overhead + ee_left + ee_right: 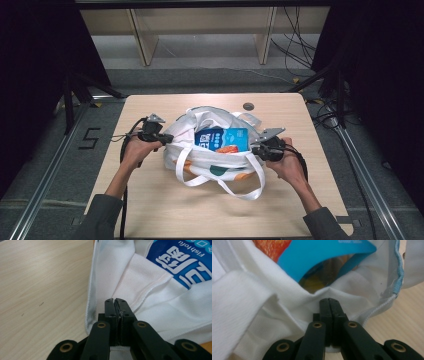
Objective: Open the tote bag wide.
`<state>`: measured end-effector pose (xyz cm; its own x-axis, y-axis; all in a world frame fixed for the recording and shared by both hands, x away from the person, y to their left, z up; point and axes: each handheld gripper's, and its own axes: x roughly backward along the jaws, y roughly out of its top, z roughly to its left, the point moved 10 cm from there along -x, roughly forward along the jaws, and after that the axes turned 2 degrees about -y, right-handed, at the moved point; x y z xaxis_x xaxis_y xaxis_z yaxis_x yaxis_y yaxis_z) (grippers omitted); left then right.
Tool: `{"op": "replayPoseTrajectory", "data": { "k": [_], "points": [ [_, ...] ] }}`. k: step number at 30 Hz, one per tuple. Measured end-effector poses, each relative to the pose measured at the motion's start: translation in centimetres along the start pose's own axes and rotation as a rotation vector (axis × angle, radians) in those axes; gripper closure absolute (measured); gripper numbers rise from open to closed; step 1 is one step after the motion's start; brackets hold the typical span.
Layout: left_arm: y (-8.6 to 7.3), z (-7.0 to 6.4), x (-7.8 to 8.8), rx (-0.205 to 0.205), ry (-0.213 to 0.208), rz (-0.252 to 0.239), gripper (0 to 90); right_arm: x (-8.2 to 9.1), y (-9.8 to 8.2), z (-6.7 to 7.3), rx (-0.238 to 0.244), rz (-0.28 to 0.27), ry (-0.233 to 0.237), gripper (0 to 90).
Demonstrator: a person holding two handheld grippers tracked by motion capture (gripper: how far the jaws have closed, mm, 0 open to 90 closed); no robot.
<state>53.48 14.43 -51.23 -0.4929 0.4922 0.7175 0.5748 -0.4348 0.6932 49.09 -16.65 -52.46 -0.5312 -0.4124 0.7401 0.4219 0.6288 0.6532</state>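
A: Where do things stand with the white fabric tote bag (pixel 220 165)?

B: It sits in the middle of the pale wooden tabletop (pixel 165 210), mouth pulled wide. The left gripper (pixel 162 137) has its jaws pressed together on the bag's white rim at its left side; in the left gripper view the cloth edge (pixel 117 350) runs between the closed jaws. The right gripper (pixel 255 148) is pinching the rim on the opposite side the same way, with a fold of white cloth (pixel 332 348) caught between its jaws.

A: So the bag is open. Is anything inside?

B: Yes. A blue printed food packet (pixel 221 138) lies flat in the opening, near the top. The left gripper view shows white lettering on it, including the words "Fish tofu" (pixel 185 262). Beside it there is something orange (pixel 229 149), but I cannot tell what it is or whether it is part of the same packet.

A: And the handles?

B: The long white straps (pixel 235 187) trail loose over the front of the bag onto the tabletop, toward the person. Neither gripper holds them.

A: How far along would you say this is?

B: My judgement: the loading looks done and the mouth is being held apart from both sides. What remains is probably closing or gathering the bag, or lifting it by the straps.
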Motion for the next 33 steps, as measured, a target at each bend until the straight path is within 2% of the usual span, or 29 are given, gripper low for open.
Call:
{"op": "replayPoseTrajectory", "data": {
  "k": [3,4,5,6,7,9,10,11,13,17,21,22,23,25,27,29,31,33],
  "points": [
    [0.0,-0.1,-0.1,0.000,0.004,0.007,88.0,-0.2,-0.6,0.1,-0.019,0.010,0.014,90.0],
    [0.1,-0.1,0.0,-0.001,0.006,0.004,87.9,-0.1,-0.5,0.1,0.005,0.006,0.005,90.0],
    [0.1,-0.1,0.1,-0.005,0.009,-0.001,87.3,0.0,-0.4,0.2,0.001,0.005,0.002,90.0],
    [0.3,-0.3,0.3,-0.001,-0.005,-0.010,85.8,0.0,-0.2,0.0,0.010,-0.005,-0.004,90.0],
    [0.5,-0.6,0.6,0.010,-0.022,-0.026,83.8,0.4,-0.1,0.0,0.016,-0.005,-0.003,90.0],
    [0.9,-1.1,1.4,-0.001,-0.031,-0.061,81.9,1.5,0.9,0.0,0.001,-0.044,-0.001,90.0],
    [1.1,-1.5,1.7,-0.005,-0.041,-0.079,81.3,1.9,1.2,-0.1,0.009,-0.052,0.008,90.0],
    [1.3,-1.8,1.9,0.000,-0.048,-0.093,81.2,2.3,1.6,0.1,-0.016,-0.077,0.023,90.0],
    [1.8,-2.7,2.4,0.003,-0.071,-0.137,80.5,2.9,2.2,0.1,-0.007,-0.115,0.020,90.0],
    [2.1,-3.4,3.5,-0.002,-0.065,-0.190,76.3,3.7,2.9,0.1,0.013,-0.166,0.011,90.0],
    [2.3,-3.9,5.0,0.023,-0.095,-0.256,72.5,4.6,3.3,0.1,0.009,-0.197,0.010,90.0],
    [2.2,-4.1,5.3,0.028,-0.102,-0.265,70.9,4.9,3.4,0.0,-0.011,-0.208,0.005,90.0],
    [2.1,-4.3,5.5,0.037,-0.107,-0.284,71.0,5.2,3.5,-0.1,-0.008,-0.218,0.008,89.9],
    [2.0,-4.4,5.8,0.032,-0.117,-0.288,70.9,5.6,3.7,-0.2,-0.011,-0.233,-0.001,89.9],
    [2.0,-4.4,6.1,0.030,-0.107,-0.301,69.6,5.7,3.8,-0.1,-0.012,-0.242,0.004,89.8],
    [2.0,-4.6,6.4,0.033,-0.123,-0.313,69.3,5.8,3.7,-0.1,-0.006,-0.243,-0.001,89.5],
    [1.8,-4.8,6.6,0.039,-0.125,-0.315,68.8,5.8,3.7,-0.1,-0.024,-0.253,0.000,89.1],
    [1.6,-5.0,6.9,0.033,-0.122,-0.308,68.6,5.9,3.6,-0.1,-0.016,-0.247,0.010,88.7]
  ]
}}
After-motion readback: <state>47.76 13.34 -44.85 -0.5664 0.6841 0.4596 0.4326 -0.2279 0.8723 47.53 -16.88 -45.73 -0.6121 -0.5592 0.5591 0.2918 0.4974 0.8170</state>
